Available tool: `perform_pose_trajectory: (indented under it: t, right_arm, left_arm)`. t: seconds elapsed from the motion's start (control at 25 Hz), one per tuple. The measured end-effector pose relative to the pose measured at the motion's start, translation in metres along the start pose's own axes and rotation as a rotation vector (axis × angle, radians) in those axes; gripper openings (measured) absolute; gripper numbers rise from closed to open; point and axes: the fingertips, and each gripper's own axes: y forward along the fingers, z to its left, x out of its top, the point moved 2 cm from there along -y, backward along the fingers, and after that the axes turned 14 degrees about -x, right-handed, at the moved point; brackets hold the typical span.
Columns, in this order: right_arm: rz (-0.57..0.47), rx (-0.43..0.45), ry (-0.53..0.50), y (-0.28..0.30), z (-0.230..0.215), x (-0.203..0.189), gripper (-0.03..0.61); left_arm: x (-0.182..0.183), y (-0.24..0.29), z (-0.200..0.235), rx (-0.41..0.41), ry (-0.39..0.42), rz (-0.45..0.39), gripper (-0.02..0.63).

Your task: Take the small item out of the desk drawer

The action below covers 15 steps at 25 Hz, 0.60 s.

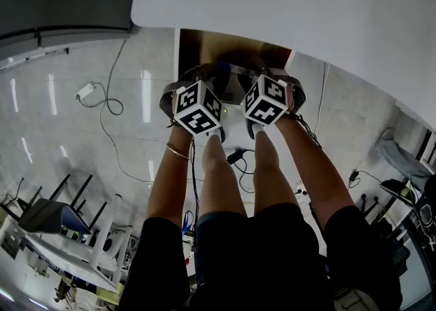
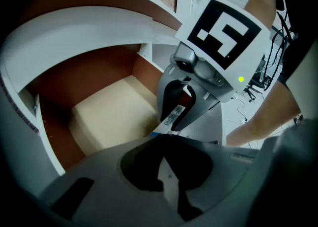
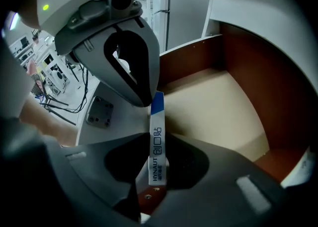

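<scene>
We look down past the curved edge of the white desk top (image 1: 286,3) into the pulled-out drawer (image 3: 223,107). Its red-brown walls frame a wide, pale, matte floor, and both grippers hang over it, close side by side. Our right gripper (image 3: 155,171) grasps the packet (image 3: 157,141), a slim white strip with a blue end and dark print, held above the drawer floor. Our left gripper (image 2: 166,171) has its jaws clenched together, their tips at the packet's blue end; whether they pinch it we cannot tell. The smooth grey gripper bodies and their black-and-white marker cubes (image 1: 197,107) crowd each other. Below, our legs (image 1: 218,180) stand on glossy pale tiles (image 1: 61,133), where a thin cable (image 1: 112,105) trails from a white power strip (image 1: 85,90).
</scene>
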Motion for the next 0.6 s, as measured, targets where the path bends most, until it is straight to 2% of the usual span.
perform_pose_trajectory:
  t: [0.4, 0.6]
  right_arm:
    - [-0.064, -0.041, 0.212, -0.028, -0.015, 0.006, 0.107]
    - [-0.092, -0.056, 0.286, -0.045, -0.019, 0.009, 0.107]
  left_arm:
    - [0.013, -0.040, 0.000, 0.111, -0.138, -0.169, 0.002]
    - [0.015, -0.060, -0.003, 0.157, -0.204, -0.233, 0.001]
